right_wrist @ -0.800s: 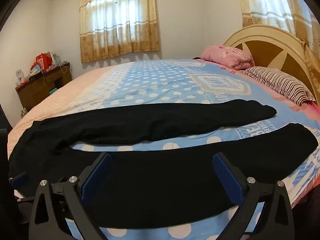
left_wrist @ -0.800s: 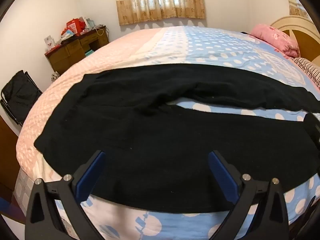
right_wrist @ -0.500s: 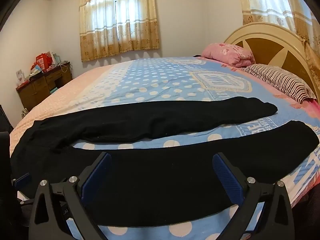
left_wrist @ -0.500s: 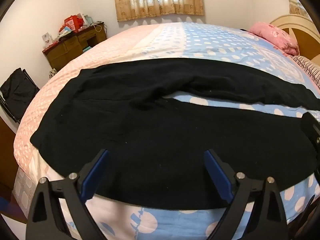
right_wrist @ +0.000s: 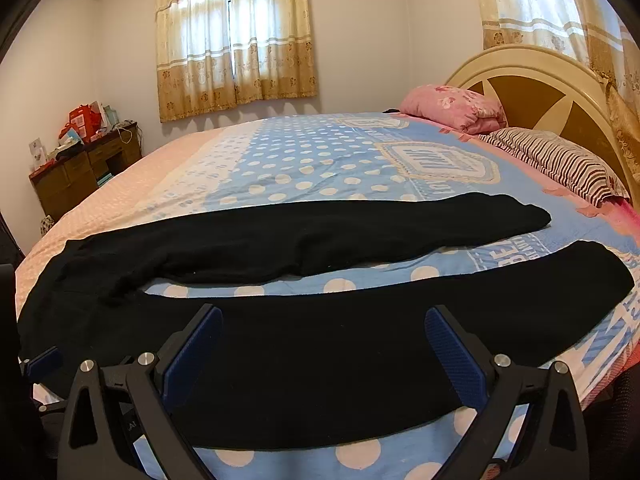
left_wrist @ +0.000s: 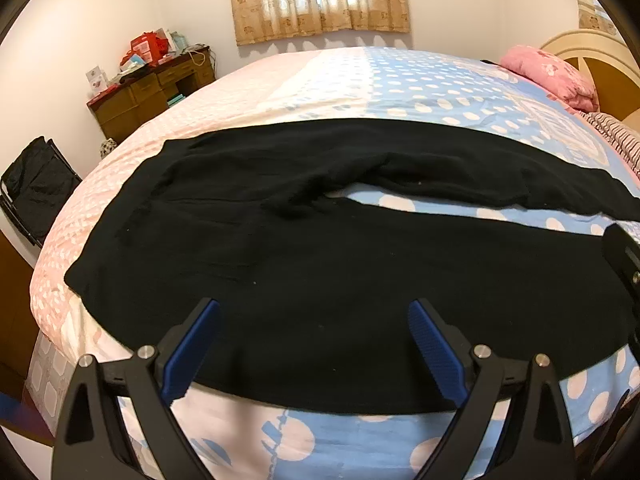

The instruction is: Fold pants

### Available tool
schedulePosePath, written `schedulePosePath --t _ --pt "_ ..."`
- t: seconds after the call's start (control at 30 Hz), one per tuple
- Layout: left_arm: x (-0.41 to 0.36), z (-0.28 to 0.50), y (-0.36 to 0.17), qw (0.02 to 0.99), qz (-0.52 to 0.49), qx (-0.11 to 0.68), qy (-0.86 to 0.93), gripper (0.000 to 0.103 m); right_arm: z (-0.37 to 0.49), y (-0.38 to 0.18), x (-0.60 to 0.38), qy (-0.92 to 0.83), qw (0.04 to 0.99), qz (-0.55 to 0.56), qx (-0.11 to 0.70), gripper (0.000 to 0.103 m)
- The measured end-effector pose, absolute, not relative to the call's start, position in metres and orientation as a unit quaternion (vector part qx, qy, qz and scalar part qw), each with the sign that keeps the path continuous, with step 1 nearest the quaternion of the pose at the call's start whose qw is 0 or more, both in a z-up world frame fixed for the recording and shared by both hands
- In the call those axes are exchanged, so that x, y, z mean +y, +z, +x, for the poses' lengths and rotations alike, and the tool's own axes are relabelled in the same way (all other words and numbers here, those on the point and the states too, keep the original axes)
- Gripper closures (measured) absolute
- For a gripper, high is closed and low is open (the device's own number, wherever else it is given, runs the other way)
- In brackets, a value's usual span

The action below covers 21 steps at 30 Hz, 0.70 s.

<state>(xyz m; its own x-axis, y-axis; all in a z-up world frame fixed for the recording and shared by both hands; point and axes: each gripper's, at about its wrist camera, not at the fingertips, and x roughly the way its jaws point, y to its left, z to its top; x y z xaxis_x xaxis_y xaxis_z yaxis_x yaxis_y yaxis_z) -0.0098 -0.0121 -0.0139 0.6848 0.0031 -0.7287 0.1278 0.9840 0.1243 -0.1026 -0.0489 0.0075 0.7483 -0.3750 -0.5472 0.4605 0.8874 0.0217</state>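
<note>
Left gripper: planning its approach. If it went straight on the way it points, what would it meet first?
Probably the black pants spread on the bed: the open left gripper points at the near leg, though depth is unclear.

I've got the right gripper (right_wrist: 322, 344) w/ jaws wide apart, nothing between them, low over the near leg of the black pants (right_wrist: 320, 344). Both legs lie spread on the bed (right_wrist: 320, 152), cuffs twd the striped pillow (right_wrist: 560, 160).

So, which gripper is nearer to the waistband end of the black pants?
Left. The left gripper hovers open over the near leg close to the waistband end of the black pants; the right gripper hovers open farther along that leg.
</note>
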Motion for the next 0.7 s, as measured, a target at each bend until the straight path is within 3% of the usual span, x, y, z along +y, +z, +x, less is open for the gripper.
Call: schedulePosePath --t 0.7 --pt "-0.006 -0.008 0.0 0.914 0.078 0.396 -0.041 0.005 -0.102 0.01 -0.047 -0.223 0.931 0.078 0.277 0.001"
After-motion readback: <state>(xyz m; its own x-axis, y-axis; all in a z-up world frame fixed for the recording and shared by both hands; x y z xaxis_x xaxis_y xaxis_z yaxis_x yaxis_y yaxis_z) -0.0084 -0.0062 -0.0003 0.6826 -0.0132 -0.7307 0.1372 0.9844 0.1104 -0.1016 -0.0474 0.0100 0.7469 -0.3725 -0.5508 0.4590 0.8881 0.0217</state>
